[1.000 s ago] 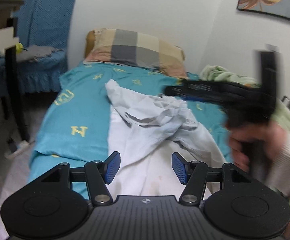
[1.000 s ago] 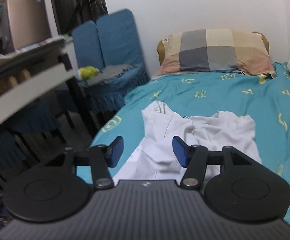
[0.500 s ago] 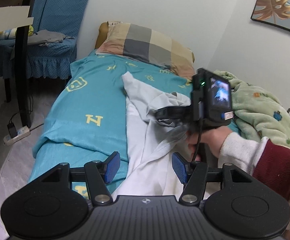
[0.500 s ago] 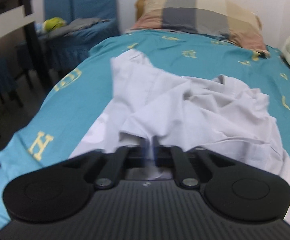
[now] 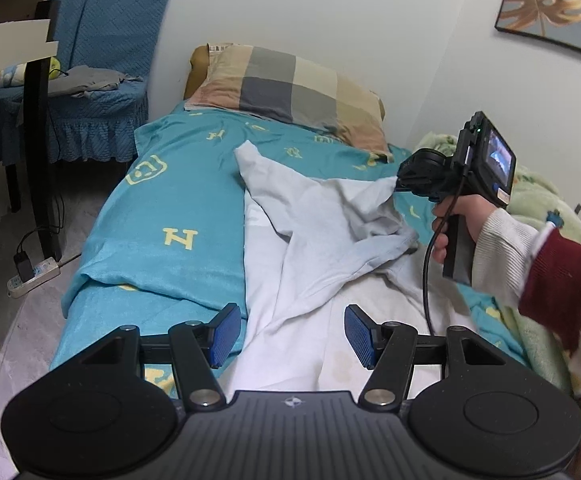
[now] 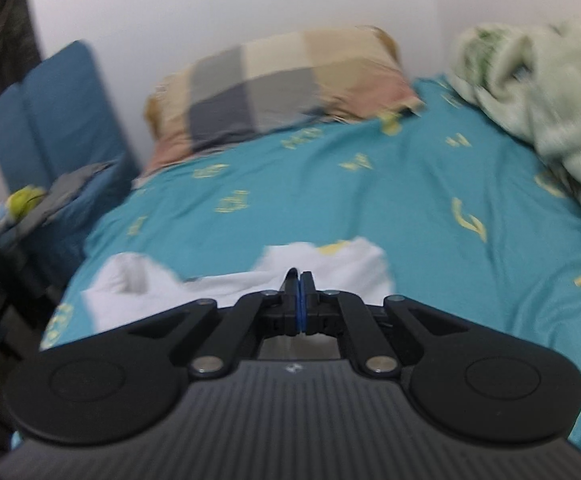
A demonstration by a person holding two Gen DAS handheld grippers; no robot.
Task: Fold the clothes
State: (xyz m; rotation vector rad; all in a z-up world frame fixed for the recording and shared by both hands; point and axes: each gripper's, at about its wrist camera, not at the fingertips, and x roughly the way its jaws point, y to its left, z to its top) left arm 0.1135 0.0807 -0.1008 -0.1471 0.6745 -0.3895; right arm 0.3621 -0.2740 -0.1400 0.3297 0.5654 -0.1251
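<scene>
A crumpled white garment [image 5: 314,240] lies along the teal bedsheet [image 5: 170,208]. My left gripper [image 5: 286,336] is open and empty, hovering over the garment's near end. My right gripper [image 5: 396,186] is shut on a fold of the garment and lifts it to the right above the bed. In the right wrist view the right gripper [image 6: 299,280] has its jaws pressed together, with the white cloth [image 6: 218,288] just beyond and below it. That view is blurred.
A checked pillow [image 5: 290,88] lies at the head of the bed. A green blanket [image 5: 546,216] is bunched along the right wall. A blue covered chair [image 5: 82,80] and a dark table leg [image 5: 38,128] stand left, with a power strip [image 5: 30,276] on the floor.
My right gripper shut on a fold of the garment and has pulled it up and to the right. My left gripper stayed open near the garment's near end.
</scene>
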